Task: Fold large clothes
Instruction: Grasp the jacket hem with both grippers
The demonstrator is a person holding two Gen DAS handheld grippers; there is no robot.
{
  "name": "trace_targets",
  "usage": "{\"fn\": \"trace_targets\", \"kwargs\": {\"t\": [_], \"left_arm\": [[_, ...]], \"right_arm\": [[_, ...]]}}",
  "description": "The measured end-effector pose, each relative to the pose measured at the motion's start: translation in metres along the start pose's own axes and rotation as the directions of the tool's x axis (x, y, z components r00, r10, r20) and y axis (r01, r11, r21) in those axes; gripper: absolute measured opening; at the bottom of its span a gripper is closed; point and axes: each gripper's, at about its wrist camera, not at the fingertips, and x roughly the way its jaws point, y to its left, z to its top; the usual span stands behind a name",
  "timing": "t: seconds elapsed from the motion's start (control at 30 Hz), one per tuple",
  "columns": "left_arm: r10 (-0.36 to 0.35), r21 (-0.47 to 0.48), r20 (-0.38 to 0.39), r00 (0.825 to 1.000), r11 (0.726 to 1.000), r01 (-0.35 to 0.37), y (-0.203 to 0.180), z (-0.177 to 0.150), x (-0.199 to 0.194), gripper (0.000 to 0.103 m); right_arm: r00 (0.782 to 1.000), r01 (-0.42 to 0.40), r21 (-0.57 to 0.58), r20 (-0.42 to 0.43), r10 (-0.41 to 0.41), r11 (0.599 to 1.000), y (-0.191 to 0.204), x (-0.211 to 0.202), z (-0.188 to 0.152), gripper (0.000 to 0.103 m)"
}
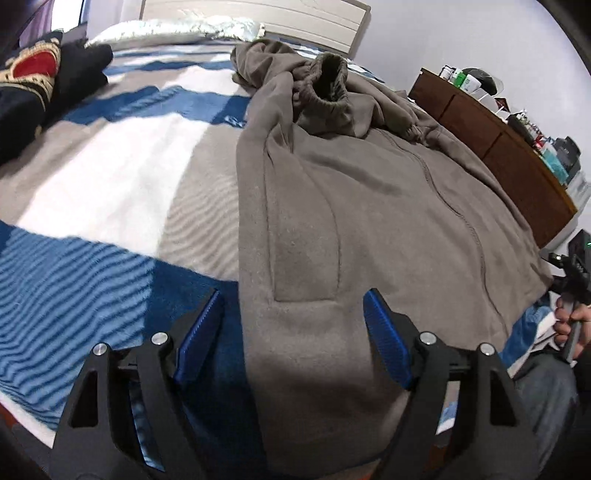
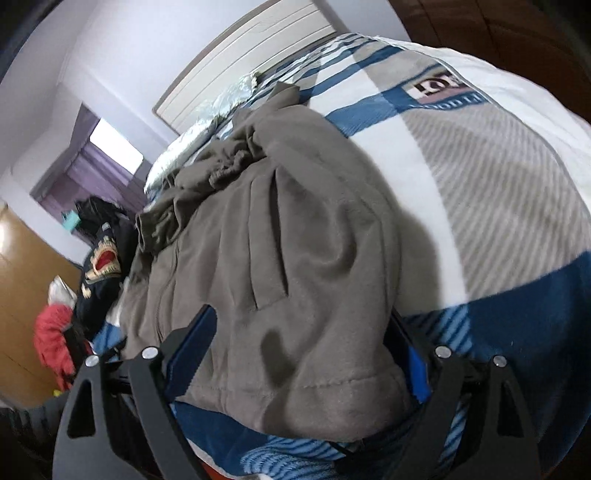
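Grey-brown sweatshirt (image 1: 369,206) lies spread on the striped blanket (image 1: 110,192) covering the bed, body mostly flat, hem edge toward both cameras. One ribbed cuff (image 1: 328,81) is bunched up and stands on top of the garment near its far end; more loose folds of the same fabric lie around it.

Left gripper (image 1: 293,321): jaws wide apart, blue pads visible on both sides. The left side edge of the sweatshirt, near the hem, lies between them. Pads do not press on the cloth; nothing held.

Right gripper (image 2: 299,339): jaws also wide apart, straddling the opposite hem corner (image 2: 332,398) of the sweatshirt. Fabric bulges up between the fingers and covers part of the right-hand pad. No clear pinch seen; contact of the pads with the cloth cannot be settled from this view.

Surroundings: dark garment with red and gold pattern (image 1: 33,77) at the far left of the bed, apart from the sweatshirt. White headboard (image 1: 258,18) beyond the pillow (image 1: 166,31). Brown dresser (image 1: 491,144) along the wall on the right, small items on top. A hand (image 1: 570,325) grips the other tool's handle at the right edge of the left wrist view
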Motion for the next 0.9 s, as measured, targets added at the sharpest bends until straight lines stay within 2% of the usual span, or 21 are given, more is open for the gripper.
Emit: {"fn": "trace_targets", "kwargs": {"t": [0.13,0.27,0.37,0.4,0.43,0.47,0.53,0.6,0.63,0.7,0.77,0.8,0.83,0.87,0.9], "left_arm": [[-0.127,-0.044,-0.050,0.991,0.991,0.125,-0.001,-0.003,-0.003,0.075],[-0.170,-0.060,-0.099,0.980,0.984,0.165,-0.005,-0.012,-0.001,0.075],[-0.206,-0.090,-0.094,0.974,0.976,0.198,-0.005,-0.013,-0.003,0.075],[-0.229,-0.105,-0.088,0.970,0.970,0.219,-0.005,-0.011,-0.004,0.072],[-0.247,-0.115,-0.082,0.966,0.965,0.237,-0.005,-0.010,-0.006,0.058],[-0.250,-0.119,-0.069,0.966,0.963,0.241,-0.006,-0.008,-0.009,0.050],[-0.243,-0.117,-0.065,0.968,0.965,0.234,-0.007,-0.008,-0.009,0.046],[-0.235,-0.119,-0.081,0.969,0.967,0.225,-0.007,-0.009,-0.003,0.048],[-0.238,-0.134,-0.089,0.967,0.965,0.225,-0.005,-0.010,0.002,0.052],[-0.257,-0.171,-0.089,0.962,0.956,0.240,-0.003,-0.008,0.006,0.055],[-0.274,-0.193,-0.085,0.958,0.948,0.254,-0.006,-0.004,0.006,0.056],[-0.280,-0.190,-0.080,0.957,0.947,0.261,-0.008,-0.002,0.004,0.054],[-0.280,-0.184,-0.077,0.957,0.947,0.262,-0.009,0.000,0.002,0.039],[-0.279,-0.180,-0.072,0.957,0.948,0.263,-0.010,0.002,-0.001,0.022],[-0.287,-0.182,-0.063,0.956,0.945,0.272,-0.010,0.005,-0.006,0.016]], "right_arm": [[0.999,-0.035,0.043,0.011,0.034,0.998,-0.005,0.000,0.002,0.087],[0.997,-0.074,0.097,0.020,0.072,0.992,-0.011,0.003,0.001,0.087],[0.994,-0.106,0.131,0.021,0.104,0.986,-0.013,0.004,0.001,0.086],[0.992,-0.122,0.143,0.016,0.121,0.982,-0.012,0.004,0.000,0.076],[0.989,-0.145,0.147,0.004,0.146,0.978,-0.009,0.003,-0.001,0.065],[0.986,-0.168,0.150,0.003,0.169,0.974,-0.007,0.001,-0.002,0.045],[0.974,-0.224,0.160,0.001,0.227,0.961,-0.001,0.000,-0.006,0.043],[0.986,-0.164,0.144,-0.017,0.168,0.976,0.006,0.005,-0.008,0.043],[0.989,-0.140,0.141,-0.025,0.145,0.980,0.008,0.007,-0.008,0.044],[0.994,-0.099,0.162,-0.031,0.105,0.982,0.007,0.012,-0.006,0.051],[0.997,-0.038,0.180,-0.058,0.050,0.983,0.004,0.020,-0.007,0.051],[0.996,-0.024,0.190,-0.077,0.039,0.981,0.003,0.023,-0.007,0.044],[0.995,-0.028,0.208,-0.087,0.047,0.978,0.002,0.025,-0.007,0.038],[0.994,-0.044,0.243,-0.089,0.068,0.969,-0.001,0.024,-0.006,0.029],[0.992,-0.066,0.292,-0.084,0.094,0.954,-0.004,0.022,-0.006,0.024]]}}
